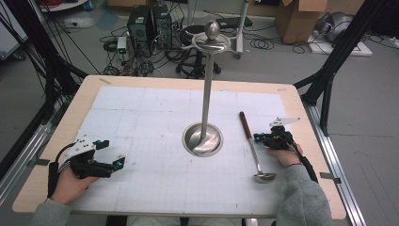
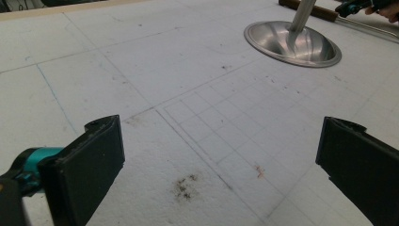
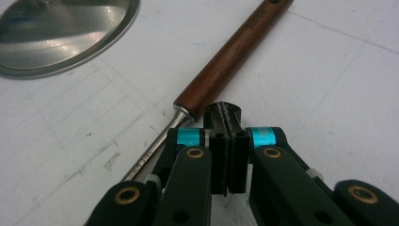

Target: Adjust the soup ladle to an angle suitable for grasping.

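Your right tongs are clenched on nothing, just beside the ladle handle; left tongs released, resting on counter.

1. High view: above the person's side, facing forward and down over the whole table.
2. Left gripper view: low, facing the stand's base.
3. Right gripper view: close, sharing that base and the ladle.

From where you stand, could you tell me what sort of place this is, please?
Probably a lab or workshop set up for recording: a gridded table inside a black frame, loose cables and computer towers on the floor behind, and a cardboard box.
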